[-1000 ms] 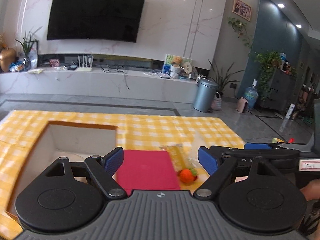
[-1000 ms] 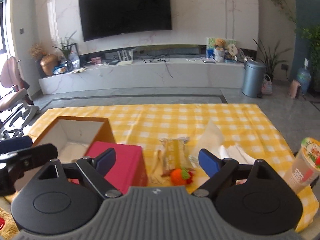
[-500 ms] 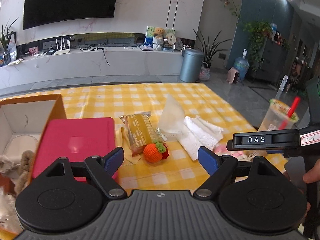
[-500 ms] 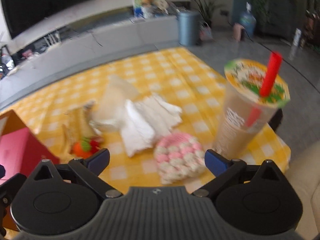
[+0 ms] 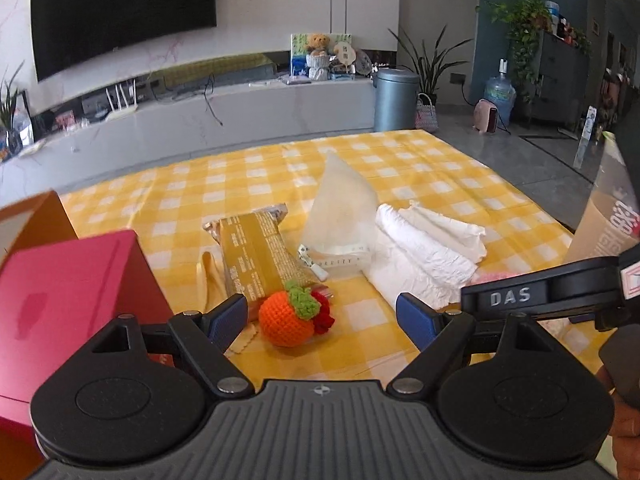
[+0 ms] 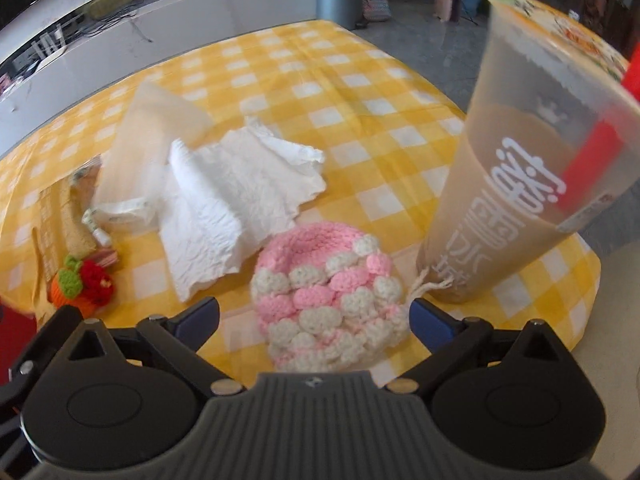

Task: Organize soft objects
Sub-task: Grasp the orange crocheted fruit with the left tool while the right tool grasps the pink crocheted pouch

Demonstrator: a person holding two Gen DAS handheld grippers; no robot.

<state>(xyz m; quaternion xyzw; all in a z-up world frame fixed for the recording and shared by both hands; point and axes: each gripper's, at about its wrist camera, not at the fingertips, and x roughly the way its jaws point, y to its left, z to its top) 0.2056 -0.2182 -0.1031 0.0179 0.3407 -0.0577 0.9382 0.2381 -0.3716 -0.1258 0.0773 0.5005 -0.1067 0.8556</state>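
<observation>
A pink and white crocheted pouch lies on the yellow checked tablecloth. My right gripper is open, its fingers on either side of the pouch, close above it. An orange crocheted fruit with green and red trim lies between the open fingers of my left gripper; it also shows in the right wrist view. A crumpled white cloth lies in the middle of the table. The right gripper's arm crosses the left wrist view.
A tall milk tea cup with a red straw stands right beside the pouch. A red box and an orange carton stand at left. A gold snack packet and a clear zip bag lie mid-table.
Both grippers have moved forward and down. The right one has swung right and closed in over the pink pouch by the cup. The left one has come closer to the orange fruit.
</observation>
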